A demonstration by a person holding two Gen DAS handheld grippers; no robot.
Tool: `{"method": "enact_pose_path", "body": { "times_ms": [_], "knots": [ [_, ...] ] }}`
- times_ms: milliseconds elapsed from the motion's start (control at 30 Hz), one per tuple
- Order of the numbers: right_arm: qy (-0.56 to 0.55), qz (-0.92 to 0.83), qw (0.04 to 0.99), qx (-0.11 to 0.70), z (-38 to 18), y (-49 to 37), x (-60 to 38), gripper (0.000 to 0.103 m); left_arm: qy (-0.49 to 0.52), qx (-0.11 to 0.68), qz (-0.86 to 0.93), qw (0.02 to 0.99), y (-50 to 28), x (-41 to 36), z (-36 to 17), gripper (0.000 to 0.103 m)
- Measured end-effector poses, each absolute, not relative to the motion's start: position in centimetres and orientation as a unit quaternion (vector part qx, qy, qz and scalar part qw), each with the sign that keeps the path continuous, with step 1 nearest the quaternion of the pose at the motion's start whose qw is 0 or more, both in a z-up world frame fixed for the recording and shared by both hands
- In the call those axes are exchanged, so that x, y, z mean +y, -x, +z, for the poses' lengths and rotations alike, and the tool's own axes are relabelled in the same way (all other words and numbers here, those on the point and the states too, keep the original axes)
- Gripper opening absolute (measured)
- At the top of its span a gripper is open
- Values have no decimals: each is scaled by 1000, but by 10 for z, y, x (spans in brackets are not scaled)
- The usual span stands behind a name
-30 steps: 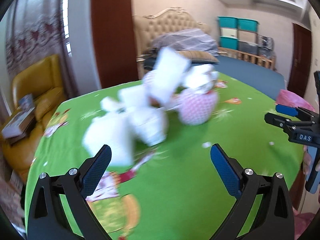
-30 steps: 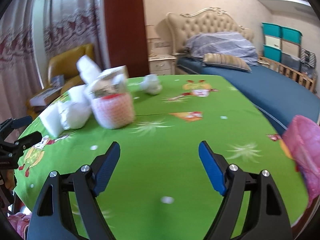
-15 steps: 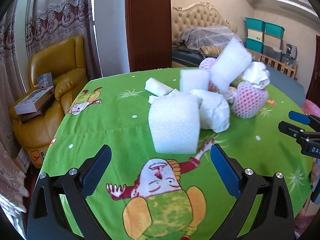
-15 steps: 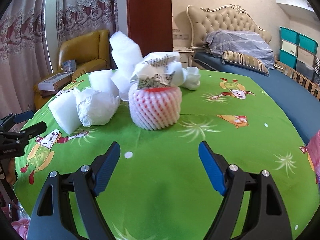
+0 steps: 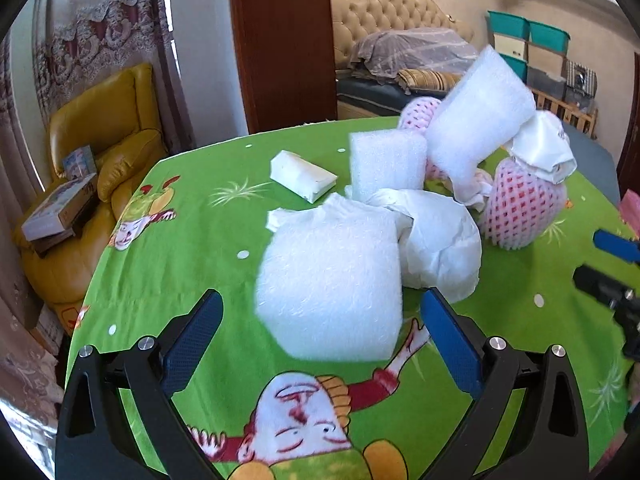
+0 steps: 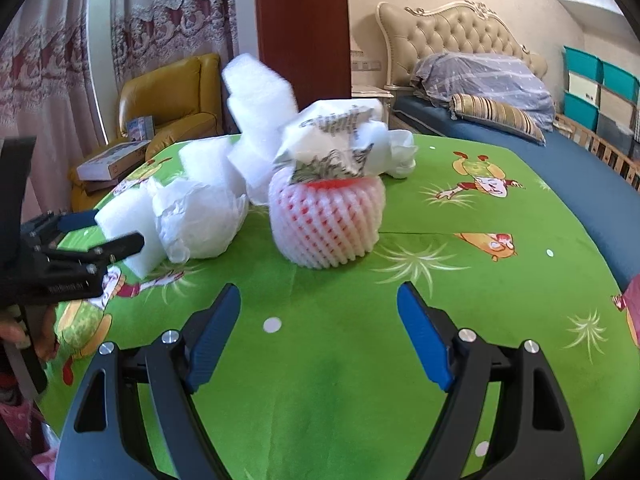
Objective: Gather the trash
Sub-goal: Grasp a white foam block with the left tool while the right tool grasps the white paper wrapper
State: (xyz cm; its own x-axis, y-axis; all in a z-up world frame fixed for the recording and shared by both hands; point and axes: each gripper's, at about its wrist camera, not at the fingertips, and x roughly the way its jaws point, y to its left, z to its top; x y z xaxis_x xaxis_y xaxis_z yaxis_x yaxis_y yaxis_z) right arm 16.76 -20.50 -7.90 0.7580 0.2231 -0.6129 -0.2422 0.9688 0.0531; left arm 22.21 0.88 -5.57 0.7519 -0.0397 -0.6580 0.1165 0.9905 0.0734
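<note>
Right in front of us sits the big white foam block, resting on the green cartoon tablecloth at the near edge of the trash pile, its broad face turned toward our left gripper. It looks roughly as wide as it is tall, so we cannot call a long axis. Our left gripper is level and low over the cloth, jaws spread wide, the block sitting between and just beyond the blue pads, not touching either as far as we can see.

Pressed against the block's far right side is a crumpled white paper wad. Behind that, a smaller foam block stands upright, and a long foam slab leans tilted, its long axis rising toward the upper right. A small white packet lies flat, apart on the left.

Over to our right gripper: wide open as well, holding nothing, aimed at the pink foam fruit net, which stands upright with crumpled printed paper on top. The net is near, clear of the pads.

Beyond the table we see a yellow armchair and a bed.
</note>
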Motion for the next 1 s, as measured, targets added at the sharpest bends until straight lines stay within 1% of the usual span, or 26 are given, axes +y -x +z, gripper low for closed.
{"method": "enact_pose_path", "body": {
  "times_ms": [67,100,233,300,400,467,633,667,700,733,767,800,1000],
  "knots": [
    [18,117,941,318,-72,-174,-206,78,-60,360,-46,930,-225,6,-61,63],
    [16,117,942,315,-69,-178,-207,78,-60,364,-51,928,-226,6,-64,61],
    [5,121,944,307,-57,-198,-206,79,-47,340,-53,938,-214,11,-58,60],
    [5,123,945,303,-52,-207,-203,83,-46,338,-51,939,-209,14,-58,60],
    [11,128,947,295,-45,-222,-197,84,-30,335,-50,941,-202,21,-57,60],
    [14,129,948,291,-43,-232,-193,88,-25,331,-49,942,-197,25,-56,60],
    [22,121,947,296,-45,-252,-189,88,-10,325,-50,944,-186,32,-55,60],
    [24,122,947,295,-46,-252,-189,86,-8,325,-50,944,-184,31,-54,60],
    [29,122,947,294,-47,-251,-189,71,-6,324,-52,945,-183,32,-54,60],
    [34,118,948,294,-47,-249,-188,67,-5,321,-52,946,-181,32,-53,60],
    [38,117,948,292,-48,-245,-188,67,-4,320,-52,946,-182,33,-52,60],
    [39,121,949,288,-47,-240,-188,64,-5,318,-52,947,-180,33,-51,60],
    [49,122,959,253,-35,-201,-190,63,-6,311,-54,949,-174,30,-50,60]
  ]
}}
